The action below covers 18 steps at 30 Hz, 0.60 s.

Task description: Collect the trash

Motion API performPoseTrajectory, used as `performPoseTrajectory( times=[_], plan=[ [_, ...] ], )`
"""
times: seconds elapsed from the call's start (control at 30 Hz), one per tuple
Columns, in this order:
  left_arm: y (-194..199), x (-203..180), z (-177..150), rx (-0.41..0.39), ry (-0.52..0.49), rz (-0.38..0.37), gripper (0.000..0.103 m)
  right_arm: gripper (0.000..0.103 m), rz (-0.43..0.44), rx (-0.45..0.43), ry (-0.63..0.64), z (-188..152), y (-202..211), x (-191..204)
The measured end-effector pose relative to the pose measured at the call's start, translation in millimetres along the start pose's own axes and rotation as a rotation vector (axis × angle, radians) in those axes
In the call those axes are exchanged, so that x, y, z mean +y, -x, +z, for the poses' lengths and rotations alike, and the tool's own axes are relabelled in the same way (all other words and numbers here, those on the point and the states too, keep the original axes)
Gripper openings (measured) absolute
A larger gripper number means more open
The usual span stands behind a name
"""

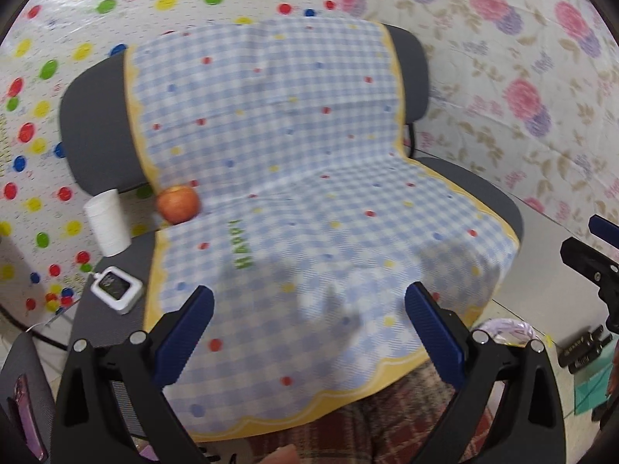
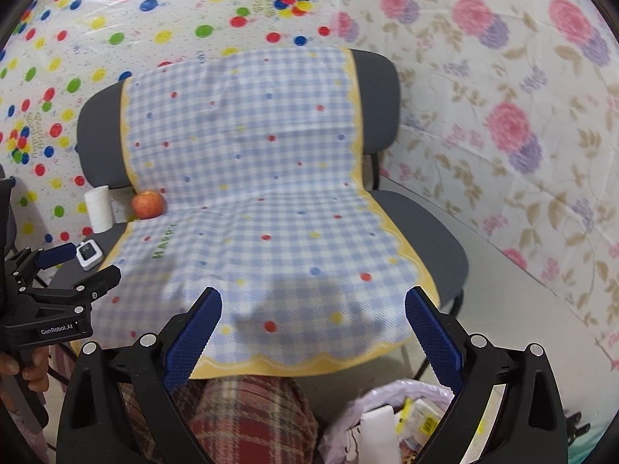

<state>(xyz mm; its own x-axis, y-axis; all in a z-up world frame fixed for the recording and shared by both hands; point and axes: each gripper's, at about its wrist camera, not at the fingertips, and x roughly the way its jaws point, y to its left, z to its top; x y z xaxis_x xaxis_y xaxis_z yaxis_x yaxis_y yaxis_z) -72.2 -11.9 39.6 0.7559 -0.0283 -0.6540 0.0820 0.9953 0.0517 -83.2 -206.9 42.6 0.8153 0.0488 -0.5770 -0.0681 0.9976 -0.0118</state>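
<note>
A grey chair (image 1: 96, 131) (image 2: 429, 232) is draped with a blue checked cloth (image 1: 294, 178) (image 2: 263, 201). At its left side stand a white paper cup (image 1: 107, 222) (image 2: 99, 208), a red apple (image 1: 178, 203) (image 2: 148, 204) and a small white timer (image 1: 116, 288) (image 2: 89, 254). A trash bag (image 2: 390, 421) (image 1: 506, 330) with wrappers inside sits on the floor below the seat's front right. My left gripper (image 1: 309, 332) is open and empty over the seat's front. My right gripper (image 2: 313, 332) is open and empty, above the bag.
Dotted and flowered plastic sheets (image 1: 503, 77) (image 2: 503, 116) hang behind the chair. A plaid cloth (image 1: 371, 425) (image 2: 247, 417) hangs below the seat's front edge. The left gripper also shows at the left edge of the right wrist view (image 2: 54, 294). Dark objects (image 1: 584, 348) lie on the floor at the right.
</note>
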Motion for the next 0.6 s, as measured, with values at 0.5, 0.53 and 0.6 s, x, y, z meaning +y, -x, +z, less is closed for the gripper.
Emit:
performPoseTrajectory(
  times=[0.5, 0.53, 0.6],
  plan=[
    [21, 63, 3, -0.002, 0.103, 0.12, 0.096, 0.095, 0.127, -0.029, 0.043, 24, -19, 51],
    [22, 65, 3, -0.003, 0.108, 0.122, 0.096, 0.095, 0.127, -0.024, 0.049, 24, -20, 53],
    [22, 67, 2, -0.004, 0.114, 0.124, 0.096, 0.095, 0.129, -0.022, 0.053, 24, -20, 54]
  ],
)
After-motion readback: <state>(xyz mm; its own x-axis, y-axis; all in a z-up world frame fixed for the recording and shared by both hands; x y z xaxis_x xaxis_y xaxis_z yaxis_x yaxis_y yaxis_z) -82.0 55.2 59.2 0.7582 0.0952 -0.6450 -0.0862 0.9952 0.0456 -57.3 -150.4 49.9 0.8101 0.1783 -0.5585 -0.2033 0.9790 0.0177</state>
